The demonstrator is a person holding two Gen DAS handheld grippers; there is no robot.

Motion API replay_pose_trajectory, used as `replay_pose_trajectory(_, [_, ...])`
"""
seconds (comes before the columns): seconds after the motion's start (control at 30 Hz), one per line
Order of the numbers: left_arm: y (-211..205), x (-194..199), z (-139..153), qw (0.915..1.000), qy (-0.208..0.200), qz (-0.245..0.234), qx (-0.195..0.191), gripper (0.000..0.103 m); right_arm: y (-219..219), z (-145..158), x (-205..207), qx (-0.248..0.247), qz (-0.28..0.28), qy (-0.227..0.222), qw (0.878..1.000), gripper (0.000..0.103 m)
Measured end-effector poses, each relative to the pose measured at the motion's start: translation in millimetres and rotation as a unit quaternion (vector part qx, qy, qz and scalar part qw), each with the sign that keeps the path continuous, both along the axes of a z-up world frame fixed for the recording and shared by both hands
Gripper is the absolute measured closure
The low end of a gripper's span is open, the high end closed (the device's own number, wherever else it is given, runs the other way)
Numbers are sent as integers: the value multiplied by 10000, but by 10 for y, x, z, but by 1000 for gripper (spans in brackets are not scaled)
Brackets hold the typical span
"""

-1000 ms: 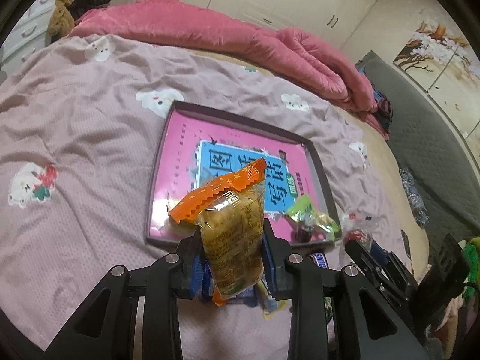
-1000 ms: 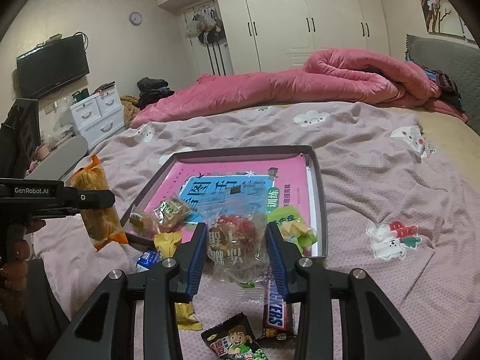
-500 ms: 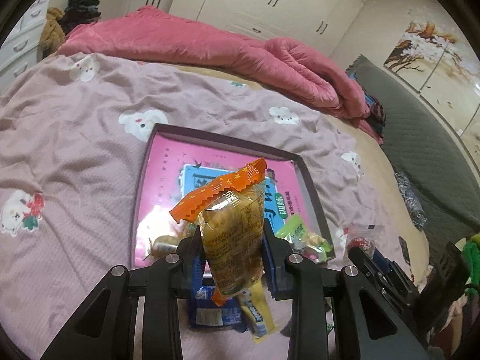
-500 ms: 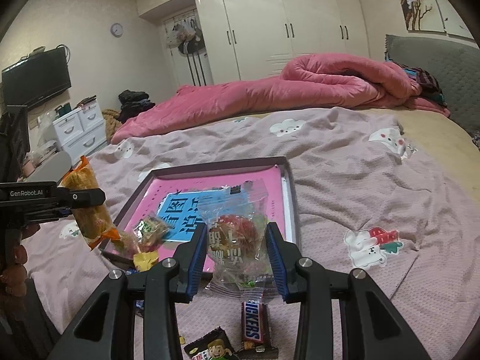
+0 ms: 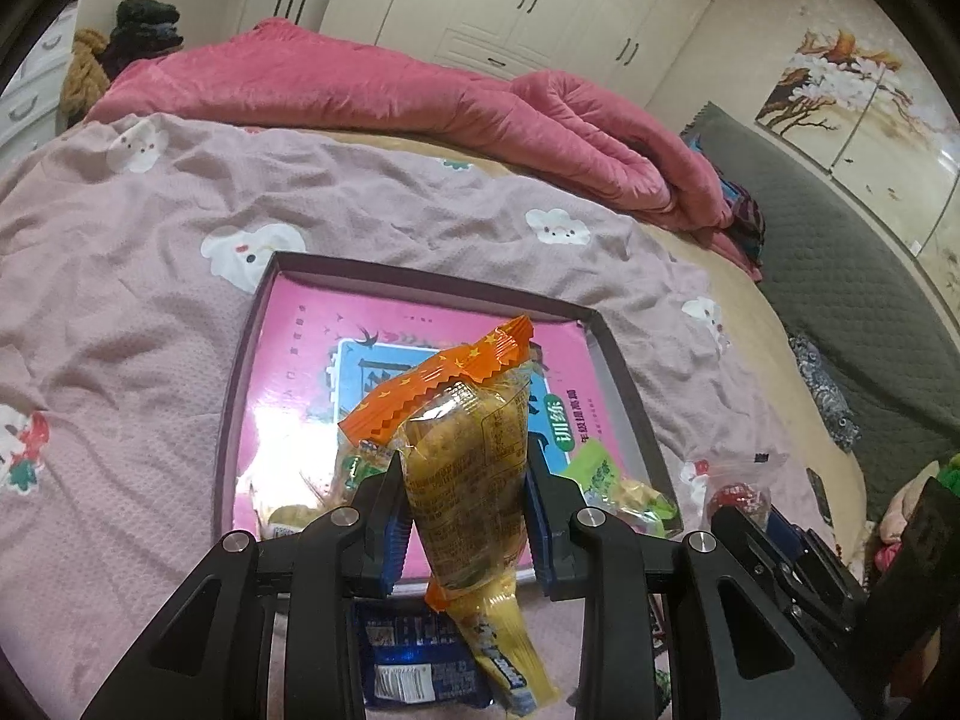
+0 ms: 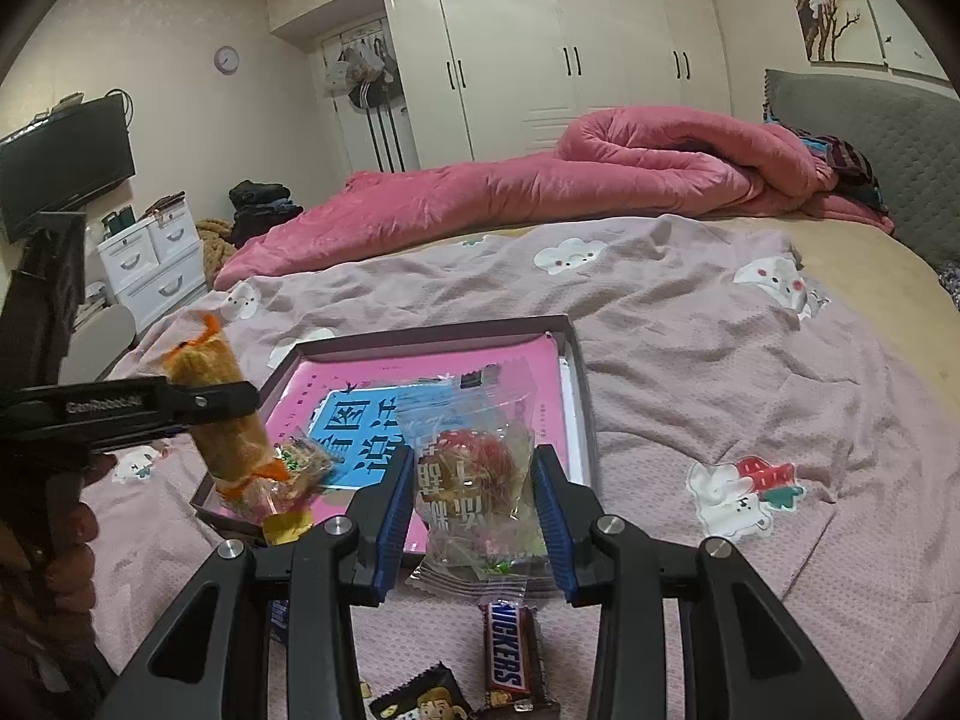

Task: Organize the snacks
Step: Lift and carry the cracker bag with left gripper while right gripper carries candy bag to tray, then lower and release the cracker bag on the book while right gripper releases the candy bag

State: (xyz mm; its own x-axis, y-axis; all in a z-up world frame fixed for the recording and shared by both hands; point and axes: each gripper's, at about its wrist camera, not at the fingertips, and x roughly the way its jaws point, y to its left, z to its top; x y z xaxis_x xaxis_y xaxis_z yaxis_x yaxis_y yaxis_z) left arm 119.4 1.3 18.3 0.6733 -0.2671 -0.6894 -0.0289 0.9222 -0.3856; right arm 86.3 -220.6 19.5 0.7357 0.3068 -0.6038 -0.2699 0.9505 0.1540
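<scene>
**Two snacks held over the tray's near edge**

We see the left gripper (image 5: 465, 504) clamped on an orange-ended pack (image 5: 465, 468), pads pressing its sides. The pack's long axis runs roughly upright, its crimped orange end tilted up and away from the camera, its lower end hanging below the fingers. It hangs over the near edge of the tray (image 5: 624, 372), which lies on the pink bedspread (image 5: 120, 276) with a pink book cover lining its floor.

The right gripper (image 6: 474, 510) is clamped on a clear bag (image 6: 474, 474) with a red filling, standing upright with its sealed top up (the bag bulges between the blue pads). It too hangs at the tray's near edge, towards the right corner.

From the right view, the left gripper reaches in level from the left, a hand (image 6: 66, 540) around its handle. A Snickers bar (image 6: 510, 654) lies on the bedspread just short of the tray, long axis pointing towards it.
</scene>
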Motion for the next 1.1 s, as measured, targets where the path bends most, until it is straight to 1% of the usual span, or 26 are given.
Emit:
replay_pose_trajectory(0.33, [-38,142,-198,9999,87,-96,22,70,-4,-45,99,-118,-200,53,9997,64])
replay_pose_trajectory(0.6, [-83,259,-314,9997,189,-169,12,70,19,-123,187,-313,-273,137,9990,64])
replay_pose_trajectory(1.1, [-177,276,-481,9985,427,-332,97,70,85,-332,410,-580,-405,336,9969,64])
